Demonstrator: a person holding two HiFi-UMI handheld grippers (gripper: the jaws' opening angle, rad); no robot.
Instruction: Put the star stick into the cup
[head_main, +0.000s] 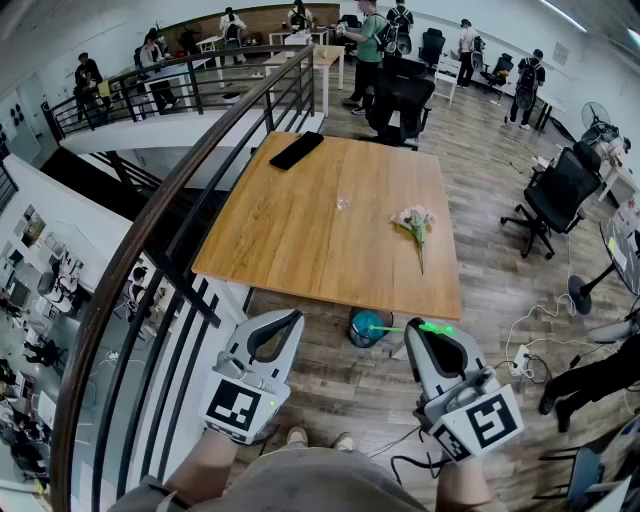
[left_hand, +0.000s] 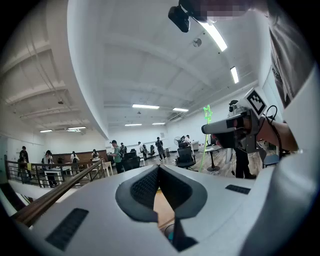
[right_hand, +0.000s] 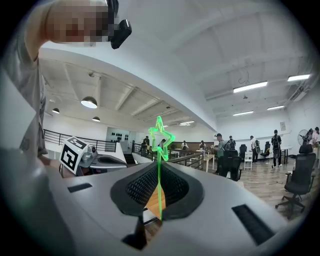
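My right gripper (head_main: 421, 329) is shut on a thin green star stick (head_main: 400, 328), below the near edge of the wooden table (head_main: 300, 230). In the right gripper view the stick rises between the pads, and the star (right_hand: 161, 135) stands above the right gripper (right_hand: 159, 175). The left gripper view also shows the stick (left_hand: 205, 132). My left gripper (head_main: 290, 320) is beside it at the left, shut and holding nothing, with its jaws (left_hand: 159, 172) together. A small clear cup-like thing (head_main: 343, 203) stands mid-table, too small to make out well.
A pink flower bouquet (head_main: 415, 222) lies on the table's right part, and a flat black object (head_main: 296, 150) on its far left corner. A teal round container (head_main: 366, 330) sits on the floor by the near edge. A black railing (head_main: 150, 250) runs along the left. Office chairs (head_main: 556, 195) stand at the right.
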